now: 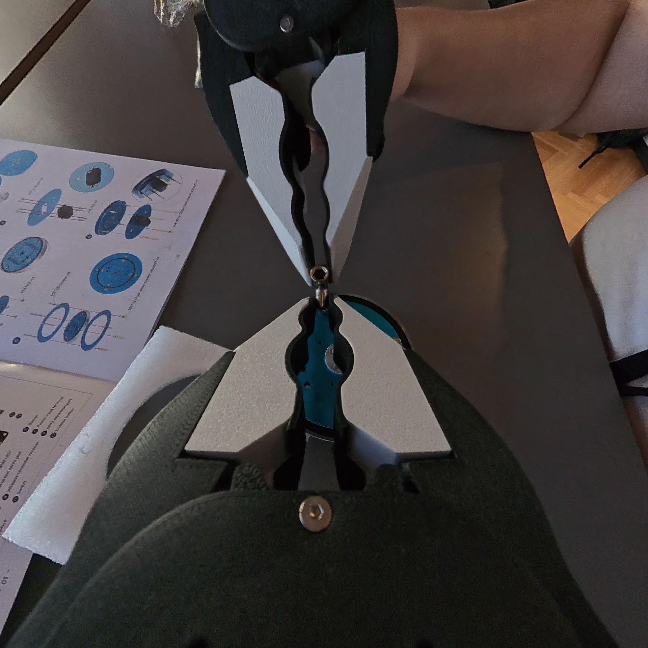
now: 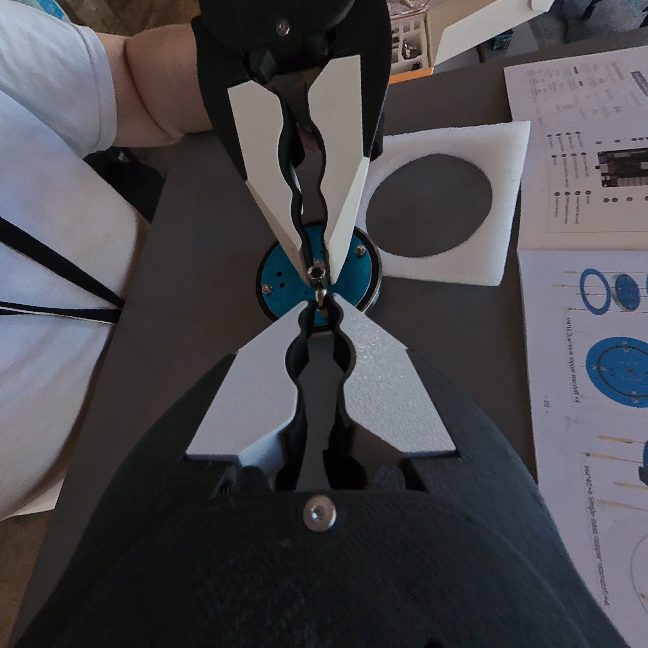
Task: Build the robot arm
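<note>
My two grippers meet tip to tip over a round blue disc (image 2: 280, 273) that lies on the dark table. My left gripper (image 1: 321, 303) is shut on a small silver fastener (image 1: 321, 294). My right gripper (image 2: 319, 306) is shut on a second small metal fastener (image 2: 319, 298). From the left wrist view, the right gripper (image 1: 319, 278) comes in from the top, and its piece shows a hex socket (image 1: 318, 272). The two pieces touch end to end. The disc (image 1: 317, 385) shows through my left jaws.
A white foam sheet (image 2: 505, 210) with a round cut-out lies beside the disc; it also shows in the left wrist view (image 1: 105, 420). Printed instruction sheets (image 2: 596, 350) (image 1: 87, 245) lie past it. A person's forearm (image 1: 508, 70) holds the right gripper. An open box (image 2: 410, 38) stands at the back. The tips of both grippers are at nearly the same place. The left tips stand about 5 cm off the disc (image 1: 317, 385).
</note>
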Tool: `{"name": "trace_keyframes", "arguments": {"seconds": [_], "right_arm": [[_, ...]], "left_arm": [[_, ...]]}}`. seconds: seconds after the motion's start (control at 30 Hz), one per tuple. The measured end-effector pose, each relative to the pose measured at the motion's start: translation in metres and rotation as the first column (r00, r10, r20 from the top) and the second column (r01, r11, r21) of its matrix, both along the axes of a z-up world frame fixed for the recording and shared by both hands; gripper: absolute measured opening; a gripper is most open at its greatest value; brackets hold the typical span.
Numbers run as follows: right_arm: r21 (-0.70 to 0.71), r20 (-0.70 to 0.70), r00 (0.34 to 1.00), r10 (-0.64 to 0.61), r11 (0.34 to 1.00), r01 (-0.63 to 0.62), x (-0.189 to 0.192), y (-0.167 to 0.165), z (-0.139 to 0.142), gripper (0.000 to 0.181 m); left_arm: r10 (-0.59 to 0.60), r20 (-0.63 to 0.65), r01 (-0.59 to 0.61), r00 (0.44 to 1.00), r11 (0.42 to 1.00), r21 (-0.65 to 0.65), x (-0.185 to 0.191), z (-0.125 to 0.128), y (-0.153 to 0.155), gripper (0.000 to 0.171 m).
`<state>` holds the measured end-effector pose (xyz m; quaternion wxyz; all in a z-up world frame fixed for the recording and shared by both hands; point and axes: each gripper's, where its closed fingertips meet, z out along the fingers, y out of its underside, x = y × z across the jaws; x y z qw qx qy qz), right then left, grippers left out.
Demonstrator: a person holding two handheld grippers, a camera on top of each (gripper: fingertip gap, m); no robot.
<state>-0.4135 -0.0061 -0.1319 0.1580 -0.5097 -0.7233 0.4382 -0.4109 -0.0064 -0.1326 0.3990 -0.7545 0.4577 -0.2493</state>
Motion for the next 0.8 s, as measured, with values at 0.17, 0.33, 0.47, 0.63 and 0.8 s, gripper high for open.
{"name": "trace_keyframes", "arguments": {"seconds": [0.17, 0.33, 0.47, 0.63, 0.8], "right_arm": [[-0.008, 0.026, 0.999, -0.029, 1.0, 0.029, 0.0009, 0.0017, -0.0024, 0.006], [-0.025, 0.046, 0.998, -0.031, 0.999, 0.032, 0.0043, -0.0012, -0.0023, 0.005], [-0.036, 0.06, 0.997, -0.051, 0.998, 0.053, 0.0047, 0.0016, -0.0037, 0.006], [-0.043, 0.089, 0.991, -0.101, 0.993, 0.106, 0.0038, 0.0022, -0.0044, 0.006], [-0.01, 0.099, 0.982, -0.159, 0.987, 0.16, 0.0026, 0.0016, -0.0045, 0.006]], "left_arm": [[0.005, -0.018, -0.005, 1.0, 1.0, 0.005, -0.0001, -0.0008, 0.0013, 0.006], [-0.011, 0.017, 0.011, 1.0, 1.0, -0.02, 0.0029, 0.0011, -0.0008, 0.007], [-0.002, 0.002, 0.002, 1.0, 1.0, -0.014, 0.0033, 0.001, 0.0018, 0.006], [0.007, 0.006, -0.006, 1.0, 1.0, -0.024, 0.0024, 0.0008, 0.0023, 0.007], [0.009, 0.0, -0.009, 1.0, 1.0, -0.01, 0.0007, 0.0003, 0.0021, 0.007]]}}
